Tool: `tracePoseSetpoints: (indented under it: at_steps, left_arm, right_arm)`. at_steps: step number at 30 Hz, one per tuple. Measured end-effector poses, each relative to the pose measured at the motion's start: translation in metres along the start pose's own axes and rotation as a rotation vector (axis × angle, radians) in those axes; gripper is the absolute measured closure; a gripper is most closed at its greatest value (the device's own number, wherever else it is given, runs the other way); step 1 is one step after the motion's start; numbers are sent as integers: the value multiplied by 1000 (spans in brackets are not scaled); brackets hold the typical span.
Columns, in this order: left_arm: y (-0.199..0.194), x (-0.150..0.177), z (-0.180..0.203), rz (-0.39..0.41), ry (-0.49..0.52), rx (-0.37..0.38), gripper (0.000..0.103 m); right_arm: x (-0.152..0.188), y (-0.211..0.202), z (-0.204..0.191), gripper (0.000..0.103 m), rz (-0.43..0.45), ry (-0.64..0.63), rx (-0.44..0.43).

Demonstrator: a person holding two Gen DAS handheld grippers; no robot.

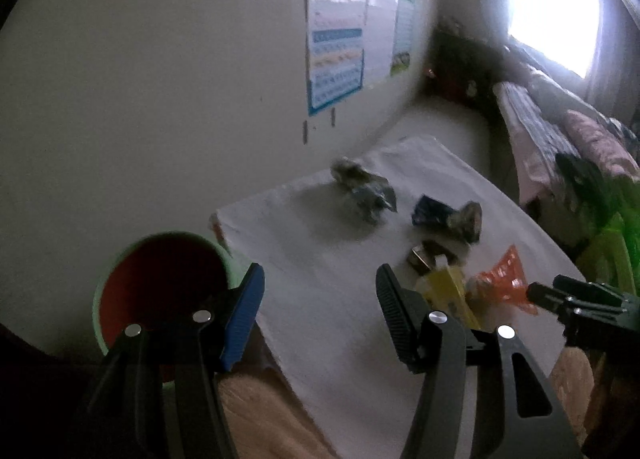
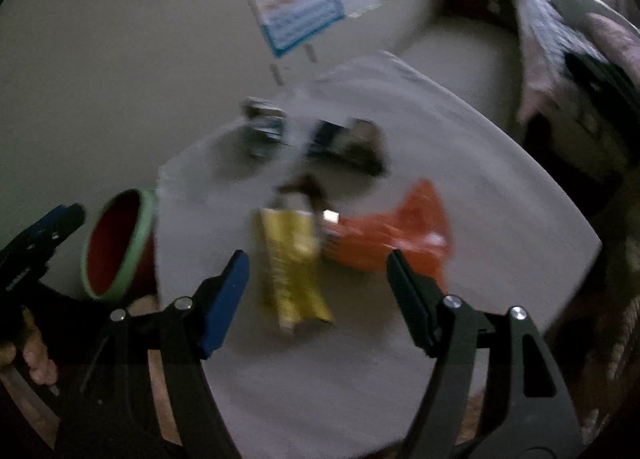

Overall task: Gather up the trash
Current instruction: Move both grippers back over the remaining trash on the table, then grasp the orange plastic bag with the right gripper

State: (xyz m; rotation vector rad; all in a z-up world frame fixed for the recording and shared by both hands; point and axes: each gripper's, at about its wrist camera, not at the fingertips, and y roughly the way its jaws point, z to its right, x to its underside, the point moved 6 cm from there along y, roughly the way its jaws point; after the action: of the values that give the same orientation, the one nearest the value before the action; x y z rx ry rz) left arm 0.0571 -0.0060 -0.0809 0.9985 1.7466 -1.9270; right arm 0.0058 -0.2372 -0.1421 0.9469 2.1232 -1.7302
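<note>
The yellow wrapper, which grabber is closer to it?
Right. The right gripper hangs open just over the yellow wrapper, which lies between its fingers. The left gripper is off to the side, by the green bin.

- Bin [image 1: 160, 287]: pale green rim and outside, dark red inside.
- Cloth [image 1: 320, 267]: plain white, over a light wood worktop [image 1: 256, 411].
- Wrappers: one yellow [image 2: 292, 263]; one orange [image 2: 392, 239] with pale flecks; one dark blue [image 1: 430, 211]; two crumpled, mottled dark grey-green [image 1: 362, 189] and grey-brown [image 1: 468, 219]; one small dark brown piece [image 1: 424, 255].
- Left gripper [image 1: 320, 307]: black frame, silver rivets, one blue pad and one black ribbed pad.
- Right gripper [image 2: 316, 291]: same colours.
- Wall [image 1: 160, 79]: off-white.
- Poster [image 1: 336, 43]: blue border, rows of blue, orange and white.
- Second poster [image 1: 402, 31]: white and green.
- Bedding [image 1: 536, 127]: pink with dark stripes.
</note>
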Motion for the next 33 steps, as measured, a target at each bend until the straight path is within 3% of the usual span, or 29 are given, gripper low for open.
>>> tracePoseSetpoints:
  at_steps: [4, 8, 9, 11, 17, 23, 28, 33]
  left_arm:
    - [6, 8, 9, -33, 25, 1, 48]
    - [12, 13, 18, -60, 36, 4, 48]
    - [14, 15, 20, -72, 42, 7, 48]
    - [15, 18, 25, -82, 55, 9, 48]
    - [15, 21, 37, -96, 88, 9, 48]
    - [17, 22, 38, -105, 93, 3, 48]
    - [24, 26, 42, -125, 92, 11, 47]
    - [24, 32, 52, -132, 131, 28, 47]
  right_arm:
    - [12, 11, 43, 34, -23, 83, 57]
    - [13, 30, 65, 34, -51, 135, 44]
    - [11, 36, 66, 33, -59, 135, 36]
    - [5, 50, 67, 21, -84, 115, 34]
    - [-12, 76, 57, 18, -118, 61, 16]
    - [-17, 66, 67, 18, -97, 206, -24]
    - [9, 60, 70, 18, -118, 424, -161]
    - [3, 80, 65, 18, -140, 472, -152]
